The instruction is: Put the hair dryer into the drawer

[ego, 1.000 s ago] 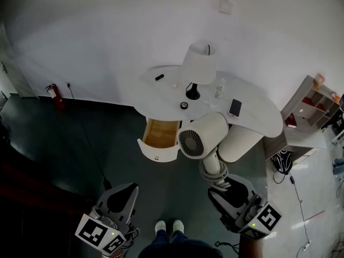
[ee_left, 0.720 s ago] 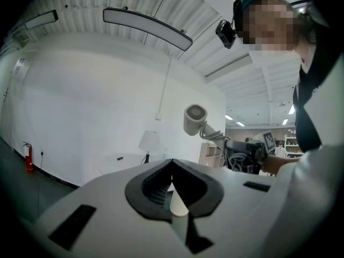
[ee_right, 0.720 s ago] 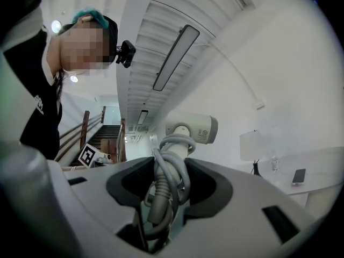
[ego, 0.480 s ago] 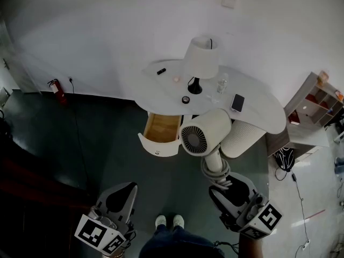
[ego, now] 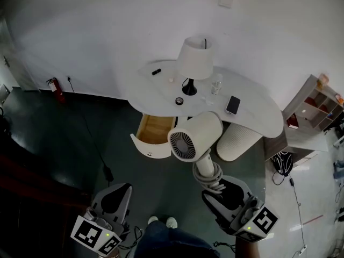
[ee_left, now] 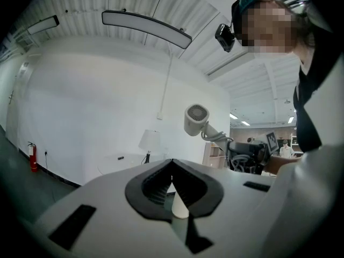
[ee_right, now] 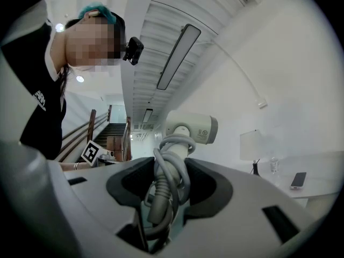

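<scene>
Cream plastic hair dryer (ego: 194, 136) is mid-frame, held up just right of the open white drawer with a wooden inside (ego: 155, 129), below the white oval table (ego: 258, 112). Right gripper (ego: 213, 186), lower right, is clamped on its cord-wrapped handle. Left gripper (ego: 119, 193), lower left, has its jaws together and empty. Step: carrying the dryer to the drawer, not in yet. Next move likely calls for shifting left over the opening, lowering, then releasing.

Bare white room over a dark floor (ego: 64, 138).
I see a curved white table (ego: 258, 118) and lamp (ego: 194, 59) against the wall (ego: 107, 31), a fire extinguisher (ego: 52, 86) at left, cubby shelves (ego: 314, 104) at right, strip lights (ee_left: 146, 24) overhead.
</scene>
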